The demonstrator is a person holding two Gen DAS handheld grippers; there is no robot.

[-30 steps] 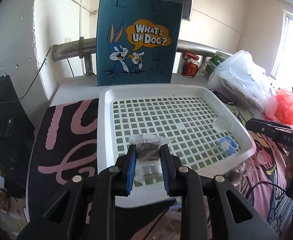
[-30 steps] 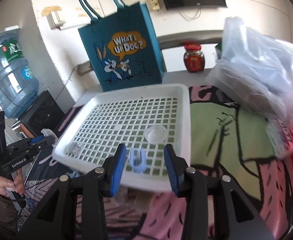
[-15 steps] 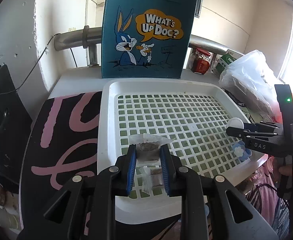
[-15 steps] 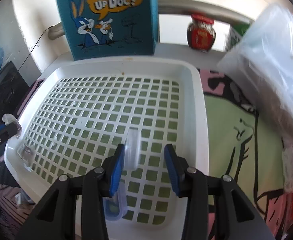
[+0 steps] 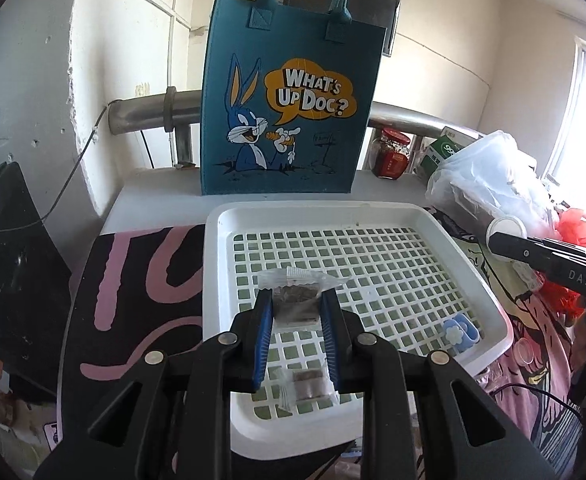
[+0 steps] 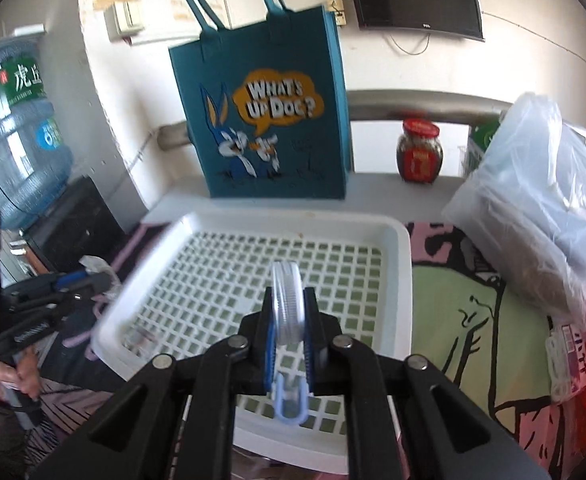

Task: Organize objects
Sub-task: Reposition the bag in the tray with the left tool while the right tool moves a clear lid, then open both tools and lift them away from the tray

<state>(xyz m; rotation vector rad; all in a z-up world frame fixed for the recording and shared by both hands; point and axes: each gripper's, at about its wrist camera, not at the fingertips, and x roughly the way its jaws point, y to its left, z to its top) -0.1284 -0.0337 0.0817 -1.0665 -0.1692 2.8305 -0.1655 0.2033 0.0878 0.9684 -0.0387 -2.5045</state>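
The left tool [image 5: 295, 314] pinches a clear sachet of dark bits [image 5: 297, 295] above the white lattice tray [image 5: 377, 211]; the right tool [image 6: 289, 322] clamps a clear round lid [image 6: 288, 298] on edge. Carry each steadily, grip unslackened, and release low

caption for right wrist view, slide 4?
Right gripper shut on a clear round lid, held on edge above the white slotted tray.
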